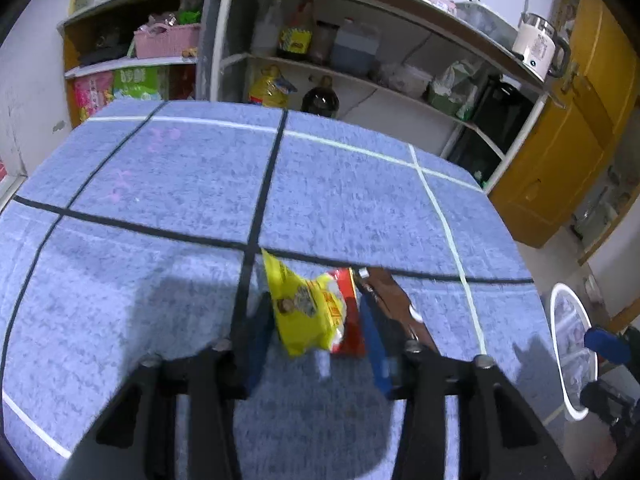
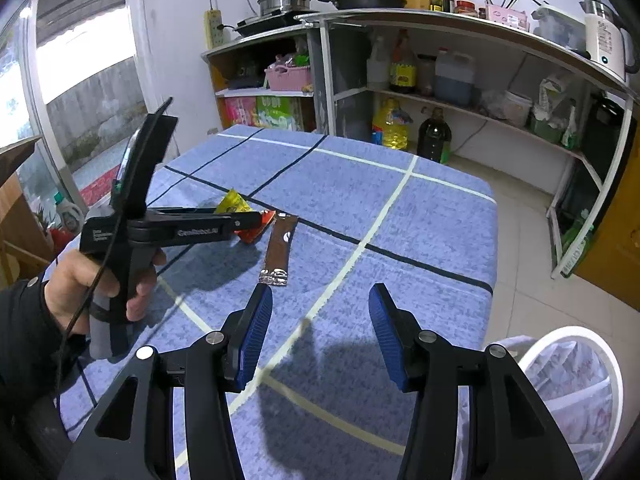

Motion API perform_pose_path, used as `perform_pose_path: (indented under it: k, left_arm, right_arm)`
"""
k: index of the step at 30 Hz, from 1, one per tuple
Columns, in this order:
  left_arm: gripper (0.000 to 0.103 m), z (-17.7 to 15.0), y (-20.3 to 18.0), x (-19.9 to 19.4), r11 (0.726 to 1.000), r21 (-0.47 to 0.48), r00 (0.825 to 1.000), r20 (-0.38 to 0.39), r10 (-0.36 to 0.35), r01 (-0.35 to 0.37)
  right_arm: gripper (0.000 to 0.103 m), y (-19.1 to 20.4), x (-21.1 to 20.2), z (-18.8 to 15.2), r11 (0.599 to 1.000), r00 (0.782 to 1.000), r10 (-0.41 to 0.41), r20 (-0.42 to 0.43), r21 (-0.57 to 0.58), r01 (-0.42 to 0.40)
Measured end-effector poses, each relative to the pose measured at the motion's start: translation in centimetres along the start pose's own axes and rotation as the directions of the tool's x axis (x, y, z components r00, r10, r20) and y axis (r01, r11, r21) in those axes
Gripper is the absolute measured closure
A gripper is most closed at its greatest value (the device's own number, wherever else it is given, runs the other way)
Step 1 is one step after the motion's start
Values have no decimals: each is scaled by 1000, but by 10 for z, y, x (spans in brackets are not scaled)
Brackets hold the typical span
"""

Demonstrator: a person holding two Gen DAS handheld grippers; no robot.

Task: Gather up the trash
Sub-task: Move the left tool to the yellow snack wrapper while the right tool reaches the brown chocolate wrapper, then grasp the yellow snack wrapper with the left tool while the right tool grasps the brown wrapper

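I bracket yellow snack wrapper with left gripper, jaws part-open, pads not yet pressing. Brown foil sachet lies at right gripper's 11 o'clock, jaws wide, empty. Next: I close left, carry to white mesh bin.

Snack packet on table; wrapper strip apparently just right.
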State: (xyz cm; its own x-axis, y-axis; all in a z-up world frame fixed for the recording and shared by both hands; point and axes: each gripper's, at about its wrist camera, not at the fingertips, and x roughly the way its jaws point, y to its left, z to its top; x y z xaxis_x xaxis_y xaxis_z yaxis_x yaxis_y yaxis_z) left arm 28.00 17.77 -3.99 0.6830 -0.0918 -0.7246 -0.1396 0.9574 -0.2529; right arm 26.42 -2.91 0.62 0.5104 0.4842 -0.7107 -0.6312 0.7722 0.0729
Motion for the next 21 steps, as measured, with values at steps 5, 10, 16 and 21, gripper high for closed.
perform_pose_path:
  k: [5,10,16,21]
  left_arm:
    - [76,-1,3,-9,1000,6,1000,-3,0,0]
    - [76,-5,13,-35,1000,-1,1000,22,-18,18]
    - [76,-9,30,-71,1000,-20,998,67,-16,17]
    - [76,-11,40,-89,999,-32,996,92,-23,26]
  right_arm:
    - [52,5,12,6,1000,1000,-8,-25,-12,8]
    - [52,18,31,16,999,998,-23,-67,-48,19]
    - [52,33,72,29,998,991,4,-136,-58,-12]
    - [57,47,103,30,996,982,-10,-190,-94,-8]
